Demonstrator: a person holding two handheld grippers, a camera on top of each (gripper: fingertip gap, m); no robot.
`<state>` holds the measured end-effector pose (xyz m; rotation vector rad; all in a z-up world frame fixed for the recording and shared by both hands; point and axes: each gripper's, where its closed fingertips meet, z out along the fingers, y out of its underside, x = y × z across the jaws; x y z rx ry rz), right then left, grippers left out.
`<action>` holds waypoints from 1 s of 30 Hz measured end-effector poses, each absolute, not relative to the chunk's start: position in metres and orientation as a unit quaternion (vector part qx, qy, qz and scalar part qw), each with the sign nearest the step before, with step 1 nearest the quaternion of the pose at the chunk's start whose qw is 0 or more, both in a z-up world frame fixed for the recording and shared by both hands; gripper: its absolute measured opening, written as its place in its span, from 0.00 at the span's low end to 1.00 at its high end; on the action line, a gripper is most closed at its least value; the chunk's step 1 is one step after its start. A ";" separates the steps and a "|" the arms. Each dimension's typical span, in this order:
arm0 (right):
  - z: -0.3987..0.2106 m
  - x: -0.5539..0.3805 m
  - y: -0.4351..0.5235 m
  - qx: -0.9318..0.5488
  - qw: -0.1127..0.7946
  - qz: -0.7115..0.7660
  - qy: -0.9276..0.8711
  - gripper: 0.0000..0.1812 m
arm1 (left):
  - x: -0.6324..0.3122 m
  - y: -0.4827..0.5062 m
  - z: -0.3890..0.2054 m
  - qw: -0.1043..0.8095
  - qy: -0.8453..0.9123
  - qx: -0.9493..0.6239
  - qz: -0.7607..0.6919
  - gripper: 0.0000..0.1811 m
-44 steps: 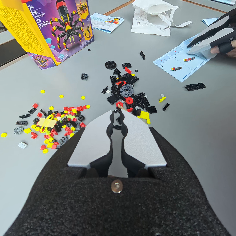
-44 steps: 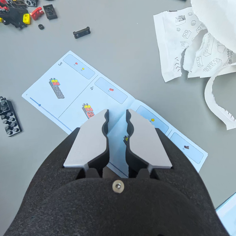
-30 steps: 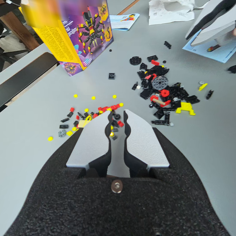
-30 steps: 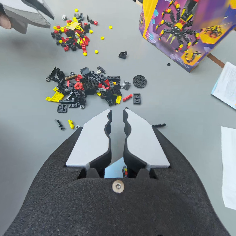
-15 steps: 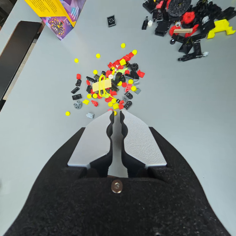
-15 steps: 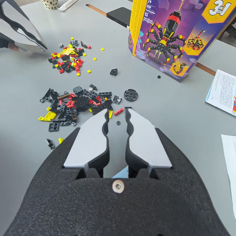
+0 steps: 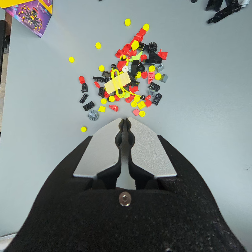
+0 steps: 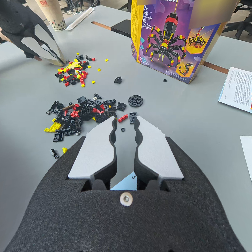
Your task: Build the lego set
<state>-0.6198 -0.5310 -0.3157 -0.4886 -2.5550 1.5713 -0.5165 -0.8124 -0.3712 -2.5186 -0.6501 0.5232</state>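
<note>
A pile of small red, yellow and black pieces (image 7: 126, 76) lies on the grey table just ahead of my left gripper (image 7: 124, 119). Its jaws are shut, and I see nothing between them. The same pile (image 8: 73, 72) and the left gripper (image 8: 60, 61) at its edge show far left in the right wrist view. My right gripper (image 8: 125, 119) is open and empty, low over the table. A small red piece (image 8: 122, 118) and a black plate (image 8: 132, 117) lie at its tips. A tiny black ring (image 8: 122, 129) lies between its fingers. A pile of larger black pieces (image 8: 84, 110) is to its left.
The purple and yellow set box (image 8: 170, 40) stands at the back right; its corner (image 7: 31, 19) shows in the left view. A black round plate (image 8: 135, 101), a leaflet (image 8: 237, 92), a paper cup (image 8: 54, 17) and the blue instruction sheet (image 8: 122, 183) are around. Some 30 cm of space lies between my two pairs of fingers. The black round plate (image 8: 135, 101) sits 9 cm or so from the ends of my right fingers.
My left gripper has come down closer to the small-piece pile and its jaws have closed. My right gripper has opened wider and edged towards the red piece.
</note>
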 end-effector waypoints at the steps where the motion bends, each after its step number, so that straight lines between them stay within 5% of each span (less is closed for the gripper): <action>1: -0.316 -0.620 -0.530 -0.162 0.052 0.515 -0.840 0.13 | -0.515 -0.810 -0.371 0.249 -0.233 -0.922 0.181 0.03; 30: -0.312 -0.618 -0.529 -0.161 0.042 0.523 -0.836 0.13 | -0.517 -0.793 -0.372 0.319 -0.227 -0.909 0.147 0.05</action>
